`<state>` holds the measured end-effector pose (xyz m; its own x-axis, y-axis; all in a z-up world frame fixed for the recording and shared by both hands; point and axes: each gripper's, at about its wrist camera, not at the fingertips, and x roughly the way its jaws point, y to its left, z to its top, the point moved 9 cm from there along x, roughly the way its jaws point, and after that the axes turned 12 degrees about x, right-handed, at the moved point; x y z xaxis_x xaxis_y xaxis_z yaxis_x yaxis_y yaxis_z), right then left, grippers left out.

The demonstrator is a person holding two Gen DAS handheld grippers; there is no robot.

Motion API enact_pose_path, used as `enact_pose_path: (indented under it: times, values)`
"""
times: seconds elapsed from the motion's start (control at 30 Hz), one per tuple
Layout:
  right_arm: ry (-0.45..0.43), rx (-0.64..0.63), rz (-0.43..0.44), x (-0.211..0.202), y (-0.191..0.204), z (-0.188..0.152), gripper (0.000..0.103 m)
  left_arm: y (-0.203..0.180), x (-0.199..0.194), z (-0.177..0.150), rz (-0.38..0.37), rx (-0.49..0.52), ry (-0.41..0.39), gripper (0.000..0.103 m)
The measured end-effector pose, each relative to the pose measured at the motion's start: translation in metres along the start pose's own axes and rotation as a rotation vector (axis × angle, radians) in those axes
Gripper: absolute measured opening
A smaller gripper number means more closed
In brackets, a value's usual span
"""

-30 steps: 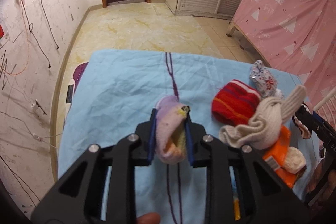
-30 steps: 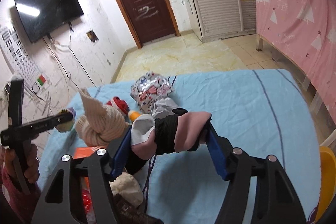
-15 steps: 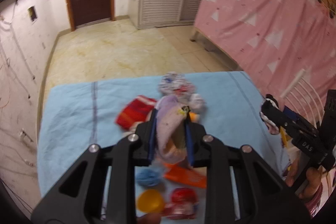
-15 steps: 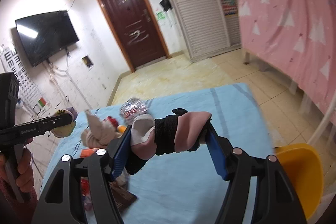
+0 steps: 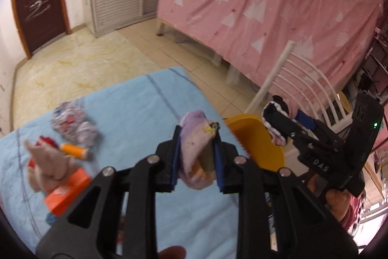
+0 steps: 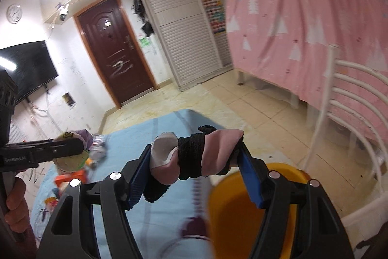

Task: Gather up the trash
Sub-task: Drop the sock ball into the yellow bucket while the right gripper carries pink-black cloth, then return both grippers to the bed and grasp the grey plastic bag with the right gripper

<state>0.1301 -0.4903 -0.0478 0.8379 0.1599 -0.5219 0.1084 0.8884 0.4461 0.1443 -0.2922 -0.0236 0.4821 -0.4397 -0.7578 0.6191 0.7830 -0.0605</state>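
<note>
My left gripper (image 5: 197,158) is shut on a lilac rolled sock (image 5: 195,154) with a yellow patch, held above the blue-covered table (image 5: 135,108). My right gripper (image 6: 194,159) is shut on a pink, white and black rolled sock (image 6: 194,157), which spans its blue pads. A yellow bin (image 6: 237,208) stands past the table's right edge, just below and to the right of the right gripper; in the left wrist view the bin (image 5: 254,145) shows behind my left fingers. The right gripper (image 5: 276,125) with its sock hangs over the bin's far side there.
On the table's left part lie a beige knotted sock (image 5: 48,166), an orange box (image 5: 65,196), an orange bottle (image 5: 72,149) and a patterned bundle (image 5: 70,123). A white chair (image 6: 351,98) stands beside the bin. A pink-draped bed (image 5: 266,4) fills the right.
Both grippers have swung to the right across the table, each keeping its sock. The yellow bin and white chair have come into view; the pile of items now lies to the left.
</note>
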Motion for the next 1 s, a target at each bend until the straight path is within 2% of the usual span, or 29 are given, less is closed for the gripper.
enact_pose_path:
  times: [0.2,0.3,0.37,0.47,0.53,0.57,0.77,1.0]
  values:
    - [0.018,0.044,-0.060,0.003,-0.058,-0.009,0.063,-0.073,0.043,0.021,-0.103,0.074,0.027,0.022]
    - [0.038,0.060,-0.077,0.008,-0.079,-0.019,0.067,-0.098,0.059,0.026,-0.130,0.099,0.036,0.022]
    - [0.047,0.064,-0.091,0.010,-0.088,-0.022,0.073,-0.114,0.073,0.030,-0.140,0.116,0.052,0.027]
    - [0.051,0.087,-0.090,0.010,-0.102,-0.026,0.076,-0.131,0.088,0.035,-0.136,0.134,0.069,0.040]
    - [0.051,0.100,-0.080,0.009,-0.108,-0.027,0.079,-0.138,0.090,0.038,-0.128,0.136,0.071,0.059]
    - [0.051,0.103,-0.077,0.008,-0.110,-0.028,0.079,-0.140,0.091,0.039,-0.125,0.137,0.069,0.061]
    - [0.054,0.109,-0.065,0.005,-0.111,-0.029,0.080,-0.135,0.084,0.037,-0.124,0.131,0.066,0.061]
    - [0.045,0.069,-0.048,0.001,-0.080,-0.019,0.080,-0.112,0.059,0.037,-0.109,0.096,0.028,0.062]
